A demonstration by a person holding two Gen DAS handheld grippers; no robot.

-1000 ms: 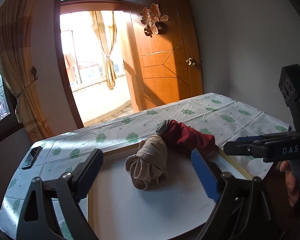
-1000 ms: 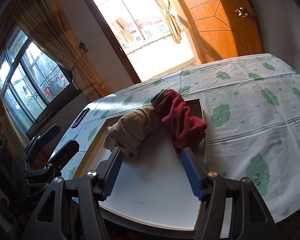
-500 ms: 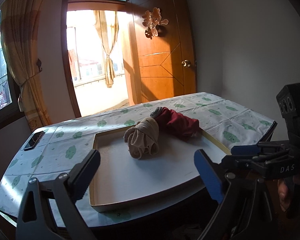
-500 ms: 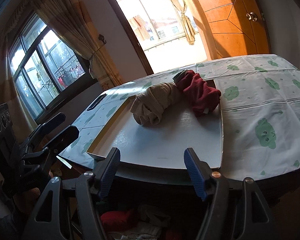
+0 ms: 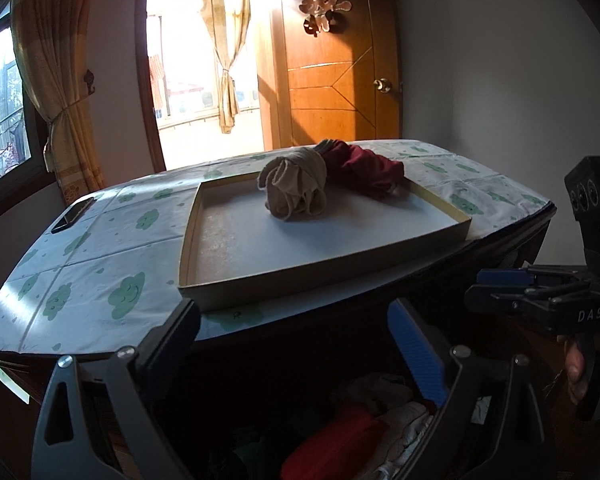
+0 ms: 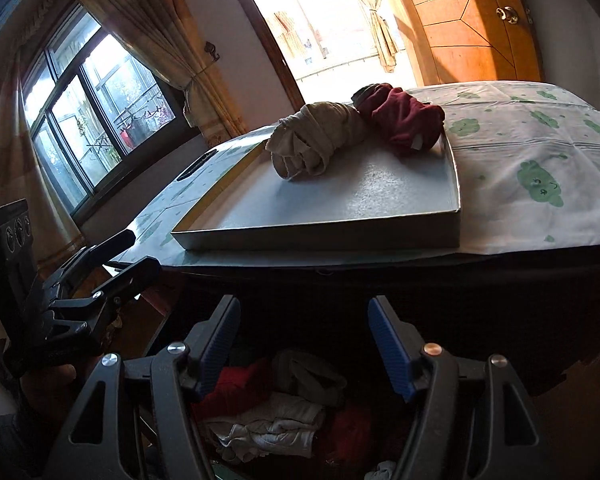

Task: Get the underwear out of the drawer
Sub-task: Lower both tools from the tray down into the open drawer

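Step in hand, as I judge it: reaching for the next piece. Both grippers point down toward the open drawer [image 6: 300, 412] at the bottom of the frame, under the table edge.

Right gripper [image 6: 300, 344], lower centre of the right wrist view: fingers apart, nothing between the blue pads [image 6: 384, 336], so it holds nothing. Just below it, inside the drawer, lies the pile of underwear [image 6: 272, 424] – a whitish crumpled piece in the middle, a grey-brown one above it, red ones at left & right. The pile is dark, so I cannot tell how many pieces there are.

Left gripper [image 5: 296, 340], lower centre of the left wrist view: fingers also wide apart & empty. Between them, at the very bottom, a red piece [image 5: 332, 444] and a pale one beside it are visible.

Already out: a beige bundle [image 5: 296, 192] and a dark red bundle [image 5: 364, 168], touching each other, at the far side of the shallow tray [image 5: 320, 272] on the table w/ green-cloud cloth [image 5: 100, 248]. A dark phone-like thing [image 5: 73, 214] lies at the left of the cloth, well apart from the tray.

Next move, I think: lower one gripper into the drawer, put the open fingers around one piece only – the whitish one on top seems easiest – close, then lift it clear of the table edge. Risk: soft cloth drags a neighbour piece w/ it.
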